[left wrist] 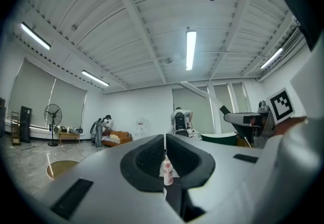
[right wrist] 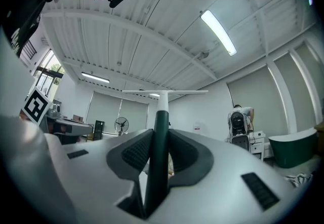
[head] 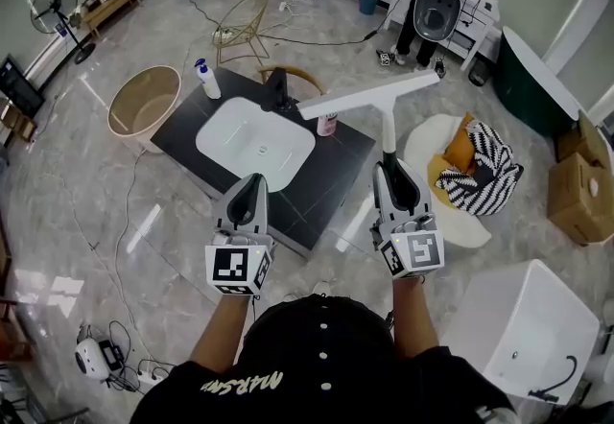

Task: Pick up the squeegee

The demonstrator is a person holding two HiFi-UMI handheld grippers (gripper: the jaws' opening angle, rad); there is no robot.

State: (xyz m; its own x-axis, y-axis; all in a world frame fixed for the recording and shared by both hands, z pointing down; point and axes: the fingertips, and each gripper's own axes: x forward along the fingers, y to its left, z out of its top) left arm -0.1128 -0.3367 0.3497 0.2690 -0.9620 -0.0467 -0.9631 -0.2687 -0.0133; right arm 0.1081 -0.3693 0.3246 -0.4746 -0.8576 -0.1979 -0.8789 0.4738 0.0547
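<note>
Polished grey stone floor [head: 86, 182] carries one low black slab [head: 331, 173], matte and rectangular, with one white, rounded-rectangular basin [head: 254, 139] sunk into it. One black tap [head: 278, 86] stands at the basin's far edge. I count two bottles on the slab: one white with a blue cap [head: 206, 79] at the far left corner, and one small pink one [head: 327, 124] just right of the basin. One round beige tub [head: 144, 104] with a smooth, thin wall sits on the floor beside the slab's left end.

I hold two grey plastic grippers, each with black ribbed pads and one cube of square markers. The left gripper [head: 254, 180] [left wrist: 165, 139] has its jaws closed together on nothing. The right gripper [head: 389, 168] [right wrist: 161, 134] is clamped on the dark handle of the one squeegee [head: 369, 96] [right wrist: 161, 116]. This T-shaped tool, with a white neck and a long straight white blade bar, is up in the air over the slab's right side.
</note>
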